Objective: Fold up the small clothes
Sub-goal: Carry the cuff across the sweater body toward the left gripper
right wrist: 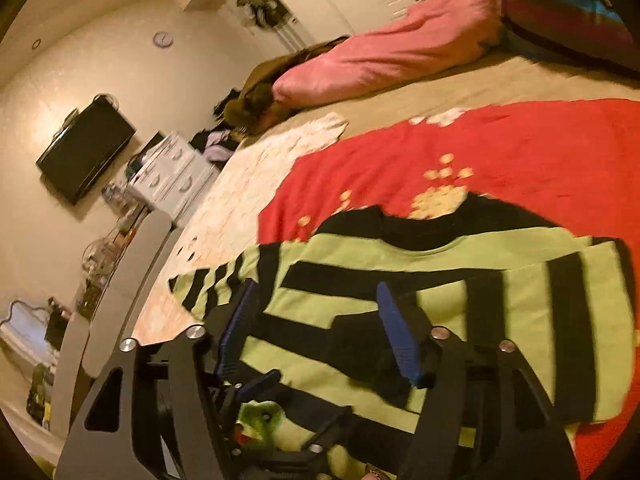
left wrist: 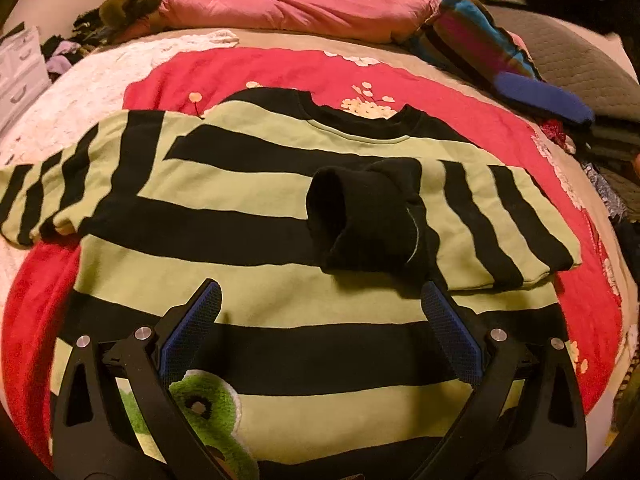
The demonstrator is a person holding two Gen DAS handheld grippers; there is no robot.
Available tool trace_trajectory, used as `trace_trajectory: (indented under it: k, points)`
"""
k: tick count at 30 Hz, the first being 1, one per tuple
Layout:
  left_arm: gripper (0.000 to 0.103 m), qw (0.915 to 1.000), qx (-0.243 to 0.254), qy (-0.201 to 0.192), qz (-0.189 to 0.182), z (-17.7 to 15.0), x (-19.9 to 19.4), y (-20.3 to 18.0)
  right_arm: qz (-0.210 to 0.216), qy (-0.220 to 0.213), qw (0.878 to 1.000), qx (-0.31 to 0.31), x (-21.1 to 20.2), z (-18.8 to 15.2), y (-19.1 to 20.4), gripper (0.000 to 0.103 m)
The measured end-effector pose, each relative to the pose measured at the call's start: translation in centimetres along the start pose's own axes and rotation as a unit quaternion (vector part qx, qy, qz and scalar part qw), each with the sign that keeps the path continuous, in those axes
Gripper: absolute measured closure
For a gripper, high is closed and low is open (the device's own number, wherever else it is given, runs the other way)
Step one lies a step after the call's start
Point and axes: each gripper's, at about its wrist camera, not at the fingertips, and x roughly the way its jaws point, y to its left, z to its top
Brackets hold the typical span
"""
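Note:
A green-and-black striped sweater (left wrist: 248, 184) lies flat on a red blanket (left wrist: 280, 68) on the bed. One sleeve is folded across its chest, and that sleeve's black cuff (left wrist: 360, 220) rests mid-chest. The other sleeve (left wrist: 44, 196) stretches out to the left. A fuzzy green frog patch (left wrist: 208, 404) shows near the hem. My left gripper (left wrist: 320, 290) hovers open over the lower chest, just short of the cuff, holding nothing. In the right wrist view my right gripper (right wrist: 316, 292) is open over the sweater (right wrist: 520, 312), its right finger above the cuff (right wrist: 360, 352), with nothing gripped.
A pink pillow (left wrist: 296, 8) and a striped colourful cushion (left wrist: 472, 40) lie at the head of the bed. A blue object (left wrist: 544, 98) rests at the right. A heap of clothes (left wrist: 68, 48) and white drawers (right wrist: 172, 172) stand beyond the left edge.

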Motion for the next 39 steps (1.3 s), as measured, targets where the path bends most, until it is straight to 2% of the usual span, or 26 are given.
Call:
trace_trajectory:
  k: [2, 7, 9, 12, 15, 16, 18, 19, 22, 23, 27, 30, 34, 39]
  points:
    - [0.009, 0.9998, -0.012, 0.005, -0.015, 0.0, 0.1, 0.3, -0.025, -0.006, 1.000, 0.010, -1.0, -0.2, -1.6, 0.037]
    - [0.009, 0.9937, -0.071, 0.010, -0.085, 0.9, 0.6, 1.6, -0.087, -0.024, 0.995, 0.053, -4.2, -2.2, -6.1, 0.037]
    - [0.009, 0.9916, -0.084, 0.009, -0.098, 1.6, 1.0, 1.6, -0.115, -0.028, 0.991, 0.067, -5.6, -3.6, -7.7, 0.037]
    - [0.010, 0.9875, -0.104, 0.039, -0.112, 2.5, 2.5, 1.1, -0.136, -0.033, 0.987, 0.076, -6.9, -4.9, -8.9, 0.037]
    - [0.022, 0.9840, -0.116, 0.059, -0.122, 3.0, 3.8, 0.3, -0.155, -0.037, 0.984, 0.078, -7.8, -5.8, -9.5, 0.037]
    - [0.033, 0.9834, -0.119, 0.064, -0.122, 3.1, 4.2, 0.0, -0.159, -0.038, 0.983, 0.078, -8.0, -6.0, -9.7, 0.037]
    - [0.052, 0.9851, -0.117, 0.074, -0.102, 3.3, 4.8, -0.1, -0.172, -0.034, 0.982, 0.077, -8.1, -6.3, -10.0, 0.037]
    - [0.067, 0.9868, -0.113, 0.072, -0.091, 3.4, 4.9, -0.2, -0.175, -0.033, 0.981, 0.076, -8.2, -6.4, -10.1, 0.037]
    - [0.084, 0.9890, -0.101, 0.048, -0.097, 3.8, 3.9, 0.0, -0.177, -0.032, 0.981, 0.079, -8.1, -6.7, -10.2, 0.037]
    - [0.085, 0.9912, -0.089, 0.036, -0.090, 4.1, 3.1, 0.0, -0.179, -0.032, 0.980, 0.078, -8.2, -6.7, -10.3, 0.037]
    - [0.085, 0.9957, -0.070, -0.029, -0.054, 6.0, -0.7, 1.2, -0.176, -0.025, 0.981, 0.077, -7.4, -6.9, -10.1, 0.037]
    - [0.084, 0.9968, -0.056, -0.056, -0.011, 7.1, -2.2, 2.6, -0.169, -0.014, 0.983, 0.070, -6.2, -7.0, -9.5, 0.037]
    - [0.082, 0.9960, -0.066, -0.050, 0.032, 7.2, -1.8, 5.1, -0.164, 0.000, 0.985, 0.057, -4.6, -7.0, -8.5, 0.037]
    - [0.074, 0.9960, -0.074, -0.008, 0.049, 6.2, 1.0, 7.1, -0.174, 0.017, 0.984, 0.034, -2.6, -7.0, -7.4, 0.037]
